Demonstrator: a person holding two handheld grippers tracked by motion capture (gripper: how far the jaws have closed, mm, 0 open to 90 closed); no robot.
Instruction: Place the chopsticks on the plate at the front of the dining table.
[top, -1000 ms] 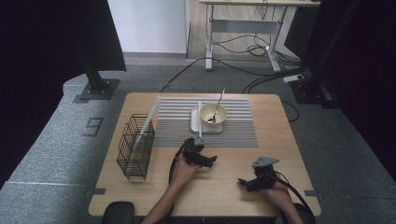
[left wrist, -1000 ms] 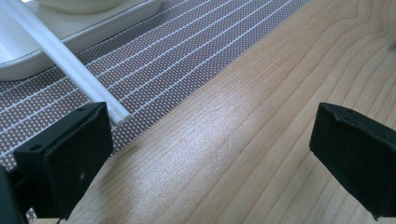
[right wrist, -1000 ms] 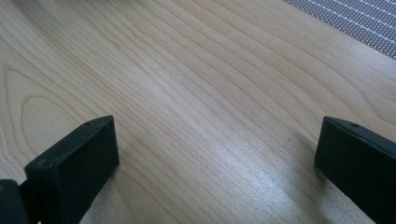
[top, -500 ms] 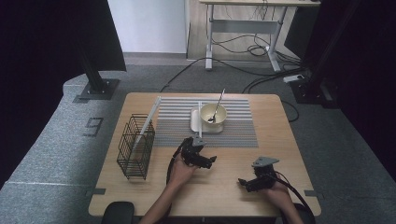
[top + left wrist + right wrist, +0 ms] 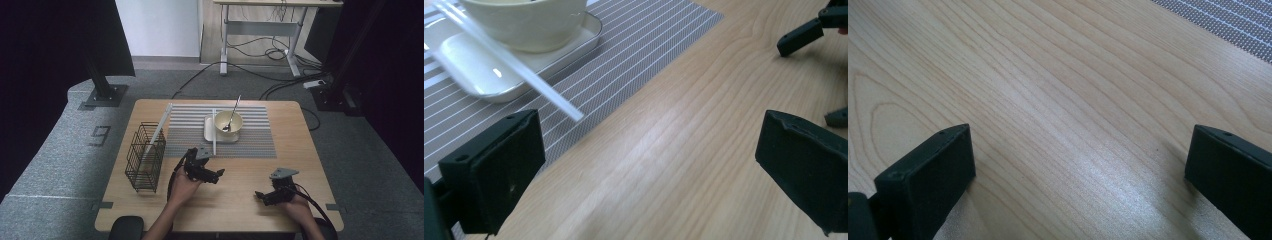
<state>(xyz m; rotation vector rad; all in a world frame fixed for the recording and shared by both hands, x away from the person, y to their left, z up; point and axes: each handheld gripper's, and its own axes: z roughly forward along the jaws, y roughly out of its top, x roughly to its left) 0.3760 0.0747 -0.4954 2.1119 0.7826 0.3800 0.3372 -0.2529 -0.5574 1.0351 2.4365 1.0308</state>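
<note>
A cream bowl (image 5: 228, 122) with a metal spoon (image 5: 233, 112) in it sits on a white tray (image 5: 210, 131) on the striped mat (image 5: 255, 140). A thin white stick (image 5: 214, 132) lies across the tray's left side, and its end (image 5: 549, 97) juts over the mat. My left gripper (image 5: 212, 175) hovers just in front of the mat, open and holding nothing, with bare wood between its jaws (image 5: 649, 165). The bowl (image 5: 524, 22) and tray (image 5: 479, 75) lie ahead to its left. My right gripper (image 5: 262, 196) rests near the front right, open over bare wood (image 5: 1080, 165).
A black wire basket (image 5: 145, 157) stands at the table's left with a long white strip (image 5: 161, 125) leaning out of it. The right gripper's jaws (image 5: 804, 32) show at the top right of the left gripper view. A mat corner (image 5: 1233, 20) lies ahead of the right gripper.
My left gripper has drifted slightly back toward the front edge of the table. The right gripper, bowl, tray and basket have stayed put.
</note>
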